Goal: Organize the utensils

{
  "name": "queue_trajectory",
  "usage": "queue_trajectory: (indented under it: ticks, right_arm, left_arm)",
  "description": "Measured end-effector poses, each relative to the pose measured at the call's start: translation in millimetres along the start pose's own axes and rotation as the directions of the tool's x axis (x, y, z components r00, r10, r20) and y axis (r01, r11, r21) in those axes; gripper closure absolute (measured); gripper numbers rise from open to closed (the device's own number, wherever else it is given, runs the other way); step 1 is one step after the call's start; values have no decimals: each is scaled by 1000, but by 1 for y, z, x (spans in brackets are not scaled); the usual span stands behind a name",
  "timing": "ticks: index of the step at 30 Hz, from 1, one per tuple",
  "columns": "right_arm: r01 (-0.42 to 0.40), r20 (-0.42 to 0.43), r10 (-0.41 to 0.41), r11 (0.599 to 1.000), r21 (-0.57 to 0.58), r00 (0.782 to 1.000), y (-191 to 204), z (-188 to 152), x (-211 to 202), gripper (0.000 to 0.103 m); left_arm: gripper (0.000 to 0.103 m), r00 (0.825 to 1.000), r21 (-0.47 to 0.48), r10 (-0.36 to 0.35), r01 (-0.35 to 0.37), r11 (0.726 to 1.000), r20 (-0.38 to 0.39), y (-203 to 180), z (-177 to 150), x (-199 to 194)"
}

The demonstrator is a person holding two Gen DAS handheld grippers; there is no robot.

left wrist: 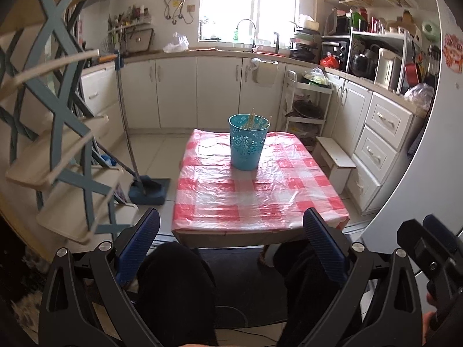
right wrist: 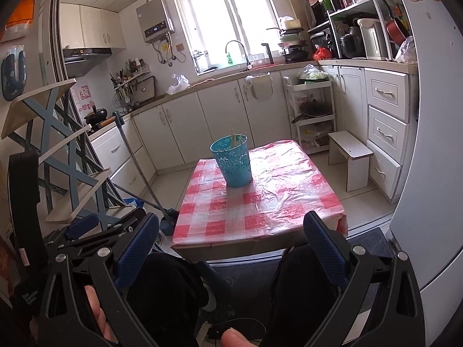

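A turquoise plastic cup-shaped holder with a cut-out snowflake pattern is standing upright on the far half of the red-and-white checked plastic tablecloth, away from its edges. Several pale wooden chopsticks are leaning inside it, their tips poking just above the rim.

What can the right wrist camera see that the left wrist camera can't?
Only the right wrist view shows the range hood and the black pot beneath it. Only the left wrist view shows the blue dustpan whole on the floor. Both show the blue cup of chopsticks on the checked tablecloth, and each camera's own open gripper: left gripper, right gripper.
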State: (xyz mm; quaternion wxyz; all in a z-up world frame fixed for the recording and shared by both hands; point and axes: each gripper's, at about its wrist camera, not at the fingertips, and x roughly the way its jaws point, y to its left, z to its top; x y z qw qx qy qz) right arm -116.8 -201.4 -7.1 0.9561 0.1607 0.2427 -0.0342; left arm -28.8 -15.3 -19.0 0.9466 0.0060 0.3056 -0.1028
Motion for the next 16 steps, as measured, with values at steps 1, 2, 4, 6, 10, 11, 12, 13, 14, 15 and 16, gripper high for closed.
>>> queue_trajectory:
  ticks: [1,2,4,6,10,11,12,13,14,15,16]
  right_arm:
    - [0,0,0,1000,-1,1000,0,0,0,7]
    - [0,-1,0,1000,0,1000,0,0,0,7]
    - [1,-1,-1,1000,2,1000,0,0,0,7]
    - [5,-2,-5,1000,6,1000,0,-1,1,7]
    - [10,-2,-10,1000,6,1000,0,-3,1,7]
    - [7,-2,-7,1000,7,1000,-1,-2,1,7]
    - [7,-2,-7,1000,7,1000,-1,-2,1,7]
    - [7,-2,-7,1000,5,1000,0,-3,2,7]
    - [8,-3,-8,1000,3,1000,-1,-3,2,7]
    - [9,-6,-9,1000,3,1000,-2,-4,3,7]
    - [8,-8,-8,1000,5,1000,-3,-3,3,7]
  left_arm:
    - [8,1000,3,8,-8,1000,-1,0,-1,1]
    - [8,1000,8,20,-20,1000,2,1,-1,2]
    - [8,999,20,39,-40,999,16,0,-3,2]
    - [8,996,37,76,-77,996,45,-2,-4,-1]
    - [8,995,37,86,-88,995,56,-5,-4,-2]
    - [8,995,34,87,-89,995,55,-5,-4,-2]
    - [8,994,33,91,-93,995,52,-5,-4,-2]
    - [8,994,33,93,-95,995,50,-4,-4,-1]
    - [8,994,33,93,-95,995,49,-4,-4,-1]
    - [8,995,28,81,-82,996,51,-3,-5,-1]
    - [8,996,23,74,-75,997,50,-2,-4,-1]
